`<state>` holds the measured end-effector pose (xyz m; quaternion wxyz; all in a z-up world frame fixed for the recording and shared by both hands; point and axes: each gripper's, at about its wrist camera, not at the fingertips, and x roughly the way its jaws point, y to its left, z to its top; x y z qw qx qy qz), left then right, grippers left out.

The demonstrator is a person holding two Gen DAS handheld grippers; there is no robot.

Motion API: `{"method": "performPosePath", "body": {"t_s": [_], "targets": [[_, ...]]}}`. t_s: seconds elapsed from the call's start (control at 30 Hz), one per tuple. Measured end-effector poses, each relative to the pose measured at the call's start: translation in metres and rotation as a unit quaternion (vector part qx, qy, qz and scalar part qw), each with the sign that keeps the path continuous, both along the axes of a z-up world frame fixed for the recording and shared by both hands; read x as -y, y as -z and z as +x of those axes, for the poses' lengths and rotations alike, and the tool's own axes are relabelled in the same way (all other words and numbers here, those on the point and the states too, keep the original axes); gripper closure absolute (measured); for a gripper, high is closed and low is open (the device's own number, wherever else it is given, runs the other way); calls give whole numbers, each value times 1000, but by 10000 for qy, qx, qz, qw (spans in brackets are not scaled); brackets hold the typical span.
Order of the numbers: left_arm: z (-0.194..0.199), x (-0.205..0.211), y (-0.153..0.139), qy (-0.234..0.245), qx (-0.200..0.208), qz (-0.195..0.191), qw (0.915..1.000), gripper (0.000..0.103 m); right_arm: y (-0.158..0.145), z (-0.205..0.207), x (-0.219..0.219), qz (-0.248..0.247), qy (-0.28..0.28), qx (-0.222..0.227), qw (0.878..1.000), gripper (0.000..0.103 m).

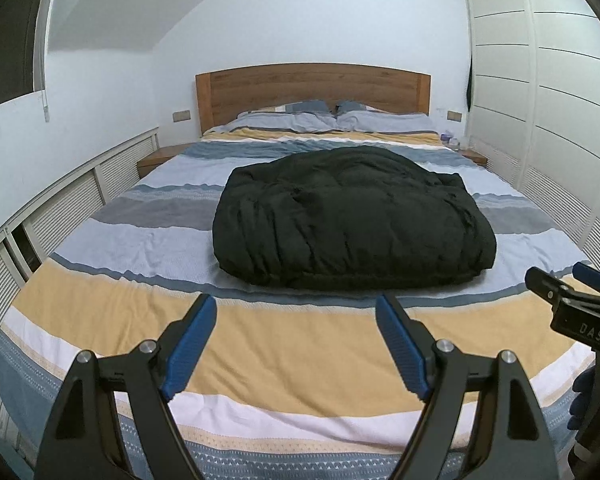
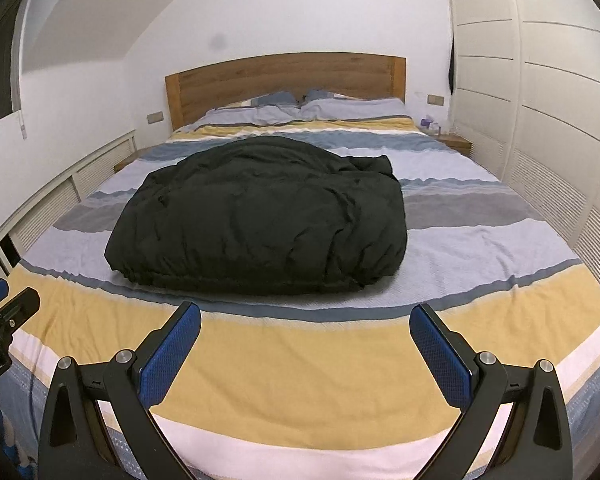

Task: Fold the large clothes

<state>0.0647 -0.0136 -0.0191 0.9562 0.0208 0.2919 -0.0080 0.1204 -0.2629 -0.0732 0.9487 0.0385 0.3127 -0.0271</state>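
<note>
Both pairs of jaws stand wide apart with nothing between them; the left gripper (image 1: 296, 312), black-framed with blue ribbed pads, hangs over the yellow band of the striped bedspread (image 1: 100, 320) near the foot of the bed, and the right gripper (image 2: 306, 322), of the same build, hangs beside it over the same band, its tip showing at the right edge of the left wrist view.

At the far left, a run of white louvred cabinet doors (image 1: 60, 208) lines the wall; then comes the bed with its wooden headboard (image 1: 312, 88) and pale blue pillows (image 1: 284, 120); in the middle of the bedspread lies the bulky black padded garment (image 1: 352, 216), gathered into a thick, rounded bundle with its near edge turned under, well apart from both grippers; to the right stands a tall white panelled wardrobe (image 1: 540, 80).

By my reading the folding is at or near its end: the garment looks compact and neither gripper touches it; whether another fold is wanted I cannot tell. If one is, the next move calls for both grippers to reach forward to the near corners of the bundle, close on a thick layer of cloth, and lift together so the padding does not slump.

Both grippers point forward and slanted down toward the bed, level with each other, side by side.
</note>
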Motion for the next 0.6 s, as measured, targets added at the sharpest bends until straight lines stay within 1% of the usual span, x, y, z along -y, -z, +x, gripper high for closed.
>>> {"method": "performPosePath", "body": {"t_s": [0.6], "targets": [[-16, 2, 4, 56, -73, -33, 10000, 22, -4, -24, 0, -181, 82, 13, 9998, 1]]}}
